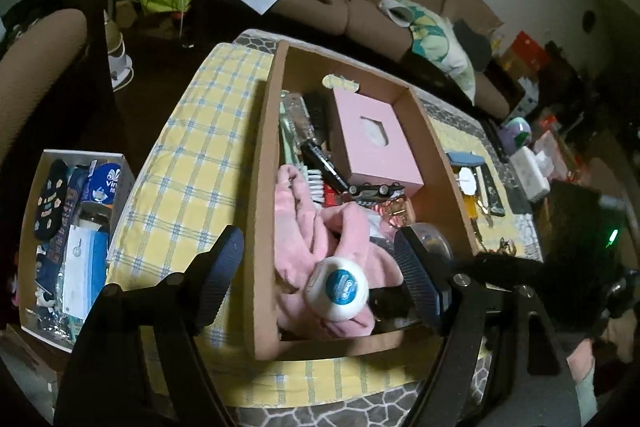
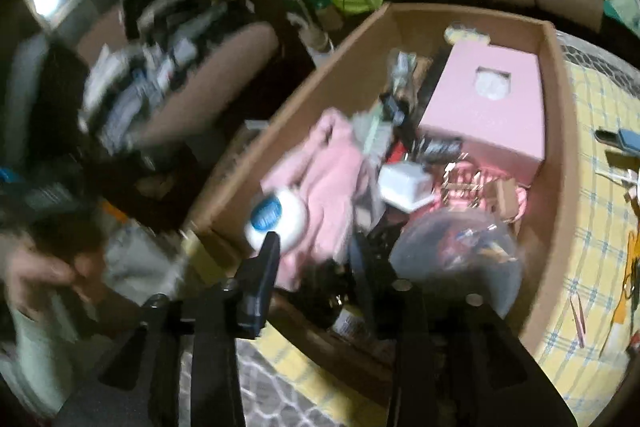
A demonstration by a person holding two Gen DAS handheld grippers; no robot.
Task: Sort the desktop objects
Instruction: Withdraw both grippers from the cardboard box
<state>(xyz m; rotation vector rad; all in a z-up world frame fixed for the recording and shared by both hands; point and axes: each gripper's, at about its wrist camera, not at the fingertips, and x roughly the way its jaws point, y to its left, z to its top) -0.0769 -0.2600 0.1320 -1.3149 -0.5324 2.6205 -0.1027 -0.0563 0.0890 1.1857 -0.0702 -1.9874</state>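
A cardboard box point(image 1: 260, 187) point(image 2: 560, 147) stands on a yellow checked tablecloth point(image 1: 192, 155). Inside lie a pink carton point(image 1: 376, 143) point(image 2: 488, 115), a crumpled pink cloth point(image 1: 304, 227) point(image 2: 328, 179) and a white round jar with a blue label point(image 1: 338, 287) point(image 2: 276, 219), which rests on the cloth. My left gripper point(image 1: 318, 239) hovers over the box's near end, open wide. The jar lies between its fingers, untouched. My right gripper point(image 2: 316, 239), in a blurred view, reaches over the box's near corner with its fingers apart. They hold nothing, and the jar sits just past the left fingertip point(image 2: 272, 247).
The box also holds black tools, a white block point(image 2: 404, 187) and a clear plastic bag point(image 2: 460, 251). A blue item point(image 1: 466, 159) and other small things lie on the cloth right of the box. A white bin point(image 1: 72, 239) full of items stands on the floor at the left. A person's hand point(image 2: 40, 267) shows at the left.
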